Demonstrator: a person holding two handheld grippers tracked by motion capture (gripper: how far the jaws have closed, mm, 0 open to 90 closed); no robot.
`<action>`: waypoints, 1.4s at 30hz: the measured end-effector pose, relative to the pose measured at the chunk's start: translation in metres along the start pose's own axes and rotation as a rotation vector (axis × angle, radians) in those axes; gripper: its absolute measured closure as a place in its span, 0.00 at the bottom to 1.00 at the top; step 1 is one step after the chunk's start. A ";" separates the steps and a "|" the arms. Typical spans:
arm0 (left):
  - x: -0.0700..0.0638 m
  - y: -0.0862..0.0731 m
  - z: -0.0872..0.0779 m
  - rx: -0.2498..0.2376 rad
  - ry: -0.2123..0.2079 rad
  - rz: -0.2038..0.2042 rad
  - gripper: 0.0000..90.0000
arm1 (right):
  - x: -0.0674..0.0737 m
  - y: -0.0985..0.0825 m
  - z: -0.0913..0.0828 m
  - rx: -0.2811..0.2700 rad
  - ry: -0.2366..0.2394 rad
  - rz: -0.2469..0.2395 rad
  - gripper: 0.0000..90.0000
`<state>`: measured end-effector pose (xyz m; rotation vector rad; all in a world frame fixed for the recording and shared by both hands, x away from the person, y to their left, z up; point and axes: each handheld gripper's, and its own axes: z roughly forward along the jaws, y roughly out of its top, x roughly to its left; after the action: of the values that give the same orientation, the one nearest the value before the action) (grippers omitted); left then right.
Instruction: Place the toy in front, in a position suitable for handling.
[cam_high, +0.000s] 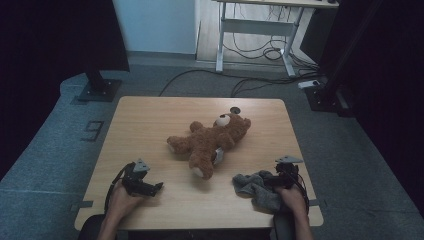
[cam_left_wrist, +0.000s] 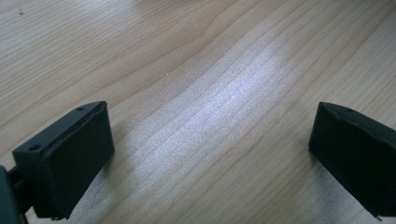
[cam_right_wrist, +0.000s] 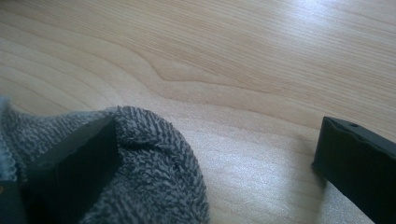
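A brown teddy bear (cam_high: 209, 142) lies on its back in the middle of the wooden table (cam_high: 150, 120), head toward the far right. A crumpled grey towel (cam_high: 255, 188) lies near the front right corner. My right gripper (cam_high: 275, 179) rests against the towel and is open. In the right gripper view the towel (cam_right_wrist: 154, 177) bunches around the left jaw, and bare wood reaches to the right jaw; the right gripper (cam_right_wrist: 215, 128) pinches nothing. My left gripper (cam_high: 152, 189) sits open on the table at the front left, pointing right. Bare wood lies between the wide jaws of the left gripper (cam_left_wrist: 210, 116).
The table stands on grey carpet. A dark stand base (cam_high: 99, 90) sits past the far left corner, and a white desk frame (cam_high: 260, 30) with cables on the floor stands behind. Dark equipment (cam_high: 330, 95) is at the far right. A small black disc (cam_high: 235, 109) lies near the bear's head.
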<state>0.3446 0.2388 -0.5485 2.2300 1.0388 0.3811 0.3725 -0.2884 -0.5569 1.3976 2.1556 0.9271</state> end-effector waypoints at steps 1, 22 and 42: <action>0.000 0.000 0.000 0.000 0.001 -0.001 0.00 | 0.000 0.000 0.000 0.000 0.000 0.000 0.00; -0.005 0.002 0.001 0.011 0.018 -0.022 0.00 | -0.001 -0.002 -0.002 0.001 -0.004 0.000 0.00; -0.027 0.051 -0.018 -0.069 -0.085 0.051 0.10 | 0.000 -0.003 -0.003 0.003 -0.012 0.006 0.00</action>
<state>0.3476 0.2019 -0.5011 2.1945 0.9127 0.3359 0.3689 -0.2904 -0.5569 1.4085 2.1457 0.9161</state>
